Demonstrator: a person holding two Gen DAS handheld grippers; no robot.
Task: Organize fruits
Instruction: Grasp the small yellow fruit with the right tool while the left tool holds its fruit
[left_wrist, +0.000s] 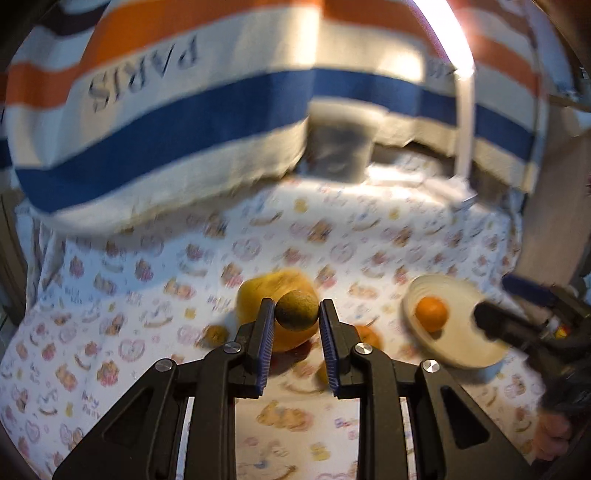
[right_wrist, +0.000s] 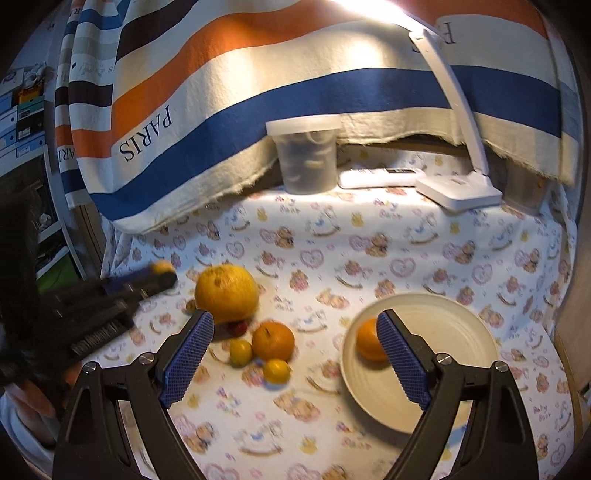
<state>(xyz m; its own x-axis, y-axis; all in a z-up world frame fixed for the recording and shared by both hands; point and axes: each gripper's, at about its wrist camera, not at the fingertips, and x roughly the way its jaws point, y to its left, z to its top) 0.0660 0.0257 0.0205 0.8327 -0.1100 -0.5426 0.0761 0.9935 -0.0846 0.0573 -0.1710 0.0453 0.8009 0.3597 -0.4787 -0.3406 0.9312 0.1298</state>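
My left gripper (left_wrist: 296, 304) is shut on a small round yellow-green fruit (left_wrist: 297, 317) and holds it above the patterned cloth. Behind it lies a large yellow citrus (left_wrist: 258, 291). In the right wrist view the left gripper (right_wrist: 162, 275) shows at the far left with that small fruit (right_wrist: 162, 266) at its tip. My right gripper (right_wrist: 294, 318) is open and holds nothing; it hangs over the cloth. A cream plate (right_wrist: 443, 332) at the right holds one orange (right_wrist: 367, 341). On the cloth lie the large citrus (right_wrist: 226, 291), an orange (right_wrist: 273, 341), two small yellow fruits (right_wrist: 241, 352) (right_wrist: 276, 371) and a small red fruit (right_wrist: 238, 328).
A clear lidded tub (right_wrist: 304, 158), a white remote (right_wrist: 380, 177) and a white desk lamp (right_wrist: 458, 192) stand at the back. A striped "PARIS" cloth (right_wrist: 258, 92) hangs behind them. A person's hand (right_wrist: 33, 402) shows at the lower left.
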